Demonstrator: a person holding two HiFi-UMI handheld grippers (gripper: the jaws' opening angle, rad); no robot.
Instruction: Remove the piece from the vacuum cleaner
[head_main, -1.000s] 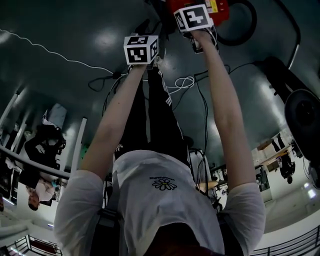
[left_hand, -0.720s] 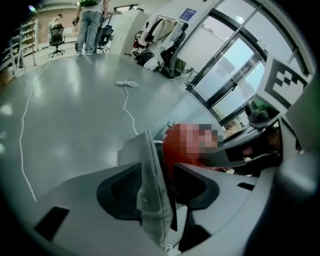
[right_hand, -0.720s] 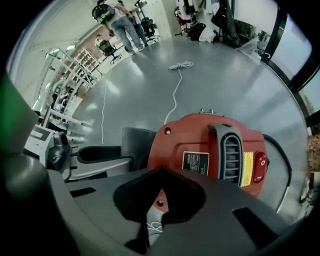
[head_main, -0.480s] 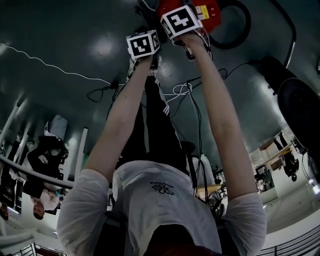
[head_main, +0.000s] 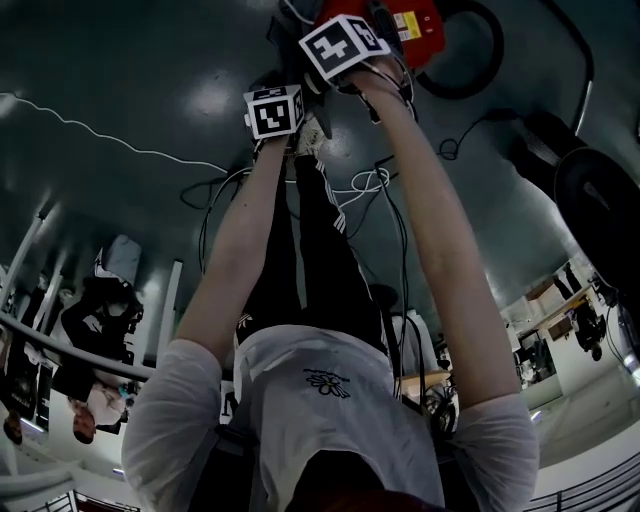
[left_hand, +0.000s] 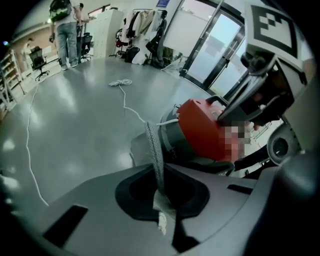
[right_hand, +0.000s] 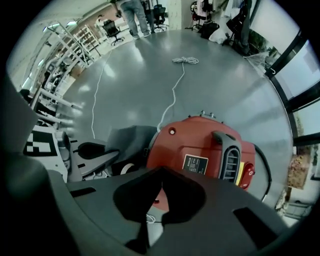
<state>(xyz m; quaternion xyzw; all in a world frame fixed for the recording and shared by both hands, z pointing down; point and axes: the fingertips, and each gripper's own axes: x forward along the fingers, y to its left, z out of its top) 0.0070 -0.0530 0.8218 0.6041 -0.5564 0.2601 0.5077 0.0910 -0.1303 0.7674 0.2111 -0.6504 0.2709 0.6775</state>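
Observation:
The red vacuum cleaner lies on the grey floor, with a grey collar at its end. A grey mesh strip, the piece, rises from that collar. My left gripper is closing its jaws and the strip is pinched in the seam between them. In the head view the left gripper's marker cube is just left of the red vacuum cleaner. My right gripper is shut with nothing between its jaws, right over the red body. In the left gripper view, the right gripper's fingers reach down to the vacuum's top.
A white cable runs across the floor behind the vacuum. A dark grey bag lies at its left. A black hose loops at its right, and a big black wheel is farther right. People stand far off.
The right gripper's cube has shifted left over the vacuum. The left gripper's cube has dropped slightly back toward the person. Both arms stay stretched out.

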